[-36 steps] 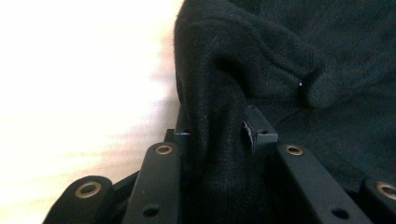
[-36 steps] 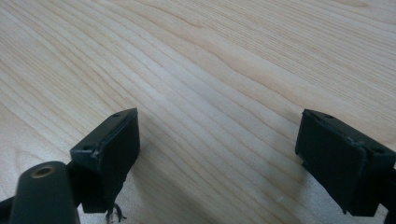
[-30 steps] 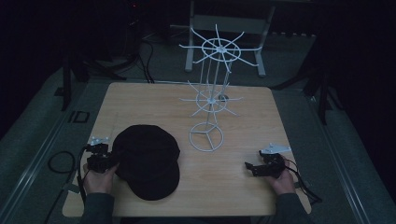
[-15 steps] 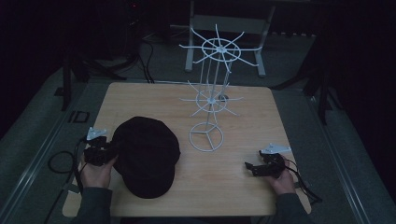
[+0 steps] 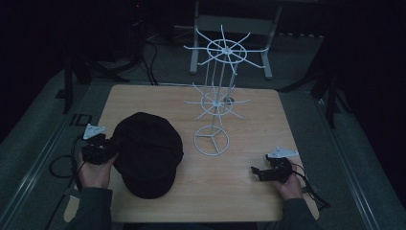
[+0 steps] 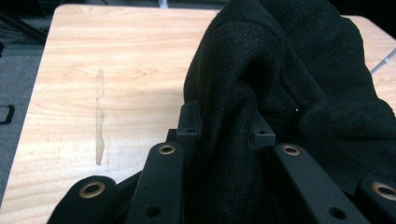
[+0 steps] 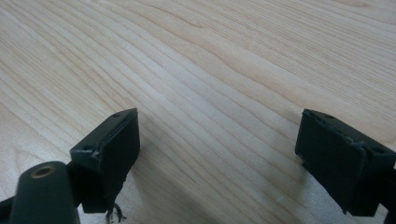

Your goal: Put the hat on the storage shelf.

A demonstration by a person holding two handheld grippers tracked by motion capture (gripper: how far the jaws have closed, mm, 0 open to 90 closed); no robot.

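Note:
A black cloth cap (image 5: pixel 148 153) lies on the left half of the wooden table (image 5: pixel 249 191). My left gripper (image 5: pixel 112 149) is shut on the cap's left edge and has that side raised off the wood. In the left gripper view a bunched fold of the black cap (image 6: pixel 280 88) sits pinched between the two jaws of the left gripper (image 6: pixel 226 133). My right gripper (image 5: pixel 255 173) rests low at the table's front right, open. The right gripper view shows the right gripper (image 7: pixel 217 140) with bare wood between its widely parted pads.
A white wire display stand (image 5: pixel 215 103) with a ring base (image 5: pixel 211 139) and two tiers of spoke arms rises at the table's middle. Cables trail off both front corners. A metal frame stands on the dark floor behind the table.
My left gripper has risen and drawn slightly left with the cap's edge, so the cap's left side is higher and the cap has shifted a little. The right gripper has stayed put.

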